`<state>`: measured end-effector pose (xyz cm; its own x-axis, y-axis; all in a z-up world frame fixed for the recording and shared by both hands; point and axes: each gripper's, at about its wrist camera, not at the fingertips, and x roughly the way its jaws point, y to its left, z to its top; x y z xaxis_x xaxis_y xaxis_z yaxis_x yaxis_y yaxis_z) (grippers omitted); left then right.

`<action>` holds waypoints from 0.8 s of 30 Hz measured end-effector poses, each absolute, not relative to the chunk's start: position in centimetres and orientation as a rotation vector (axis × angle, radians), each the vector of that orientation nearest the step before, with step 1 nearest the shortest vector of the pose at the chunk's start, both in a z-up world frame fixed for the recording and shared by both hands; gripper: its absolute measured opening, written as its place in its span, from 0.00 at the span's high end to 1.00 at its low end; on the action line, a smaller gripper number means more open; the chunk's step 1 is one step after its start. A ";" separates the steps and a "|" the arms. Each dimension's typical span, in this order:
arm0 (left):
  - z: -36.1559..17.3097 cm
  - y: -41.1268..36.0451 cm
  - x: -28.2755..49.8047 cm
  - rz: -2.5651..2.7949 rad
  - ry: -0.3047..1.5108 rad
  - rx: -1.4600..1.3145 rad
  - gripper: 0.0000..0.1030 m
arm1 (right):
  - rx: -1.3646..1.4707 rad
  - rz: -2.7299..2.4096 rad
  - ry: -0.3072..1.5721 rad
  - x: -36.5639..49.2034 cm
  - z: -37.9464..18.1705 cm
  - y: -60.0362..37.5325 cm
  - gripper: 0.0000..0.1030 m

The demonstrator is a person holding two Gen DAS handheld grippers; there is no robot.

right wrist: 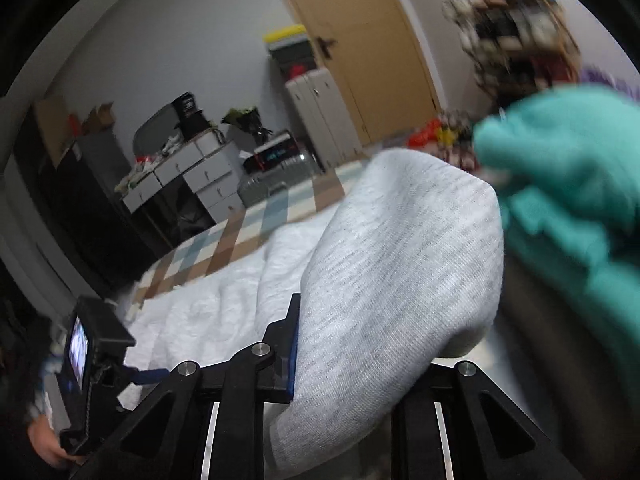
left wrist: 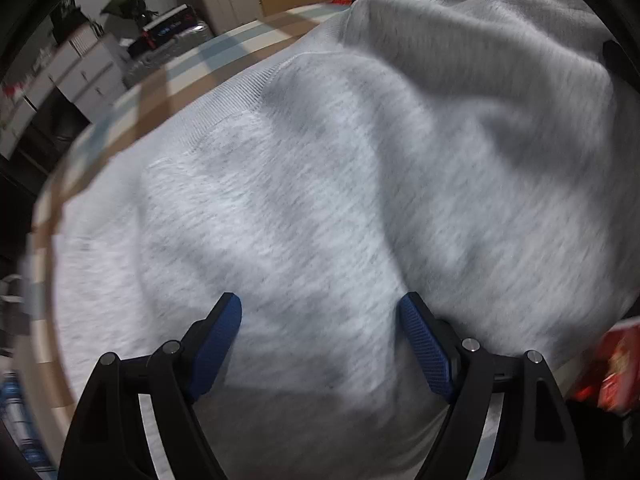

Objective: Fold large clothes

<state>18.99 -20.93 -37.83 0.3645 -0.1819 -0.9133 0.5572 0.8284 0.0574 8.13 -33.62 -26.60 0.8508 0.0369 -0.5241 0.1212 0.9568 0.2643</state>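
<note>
Grey marl fleece filled almost the whole left wrist view: the sweatshirt [left wrist: 320, 184] lay spread and rumpled over a checked cover [left wrist: 168, 80] of tan, pale blue and cream squares. Its ribbed hem [left wrist: 240, 92] ran along the far left side, close to the cover's bare border. The left gripper [left wrist: 320, 344] hung just above the fabric with its jaws spread wide, the blue pads [left wrist: 424, 348] well apart and nothing caught between them; the cloth passed under and beyond both fingers.

From the right wrist, a thick fold of the same sweatshirt [right wrist: 400, 280] rose up and draped across the right gripper [right wrist: 352, 364]. Its left finger [right wrist: 288, 344] pressed against the side of the fold, while the other finger was buried under the cloth, so the jaws sat clenched on that bunch of fabric. The rest of the garment trailed down and away to the left onto the checked cover [right wrist: 224, 244]. A teal garment [right wrist: 568, 184], blurred, hung close on the right, just beside the lifted fold. The left gripper's handle [right wrist: 92, 360] showed at the lower left.
</note>
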 end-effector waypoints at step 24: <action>-29.4 7.6 19.3 -0.484 1.039 -0.276 0.21 | -0.661 0.334 0.605 7.3 -33.2 2.2 0.85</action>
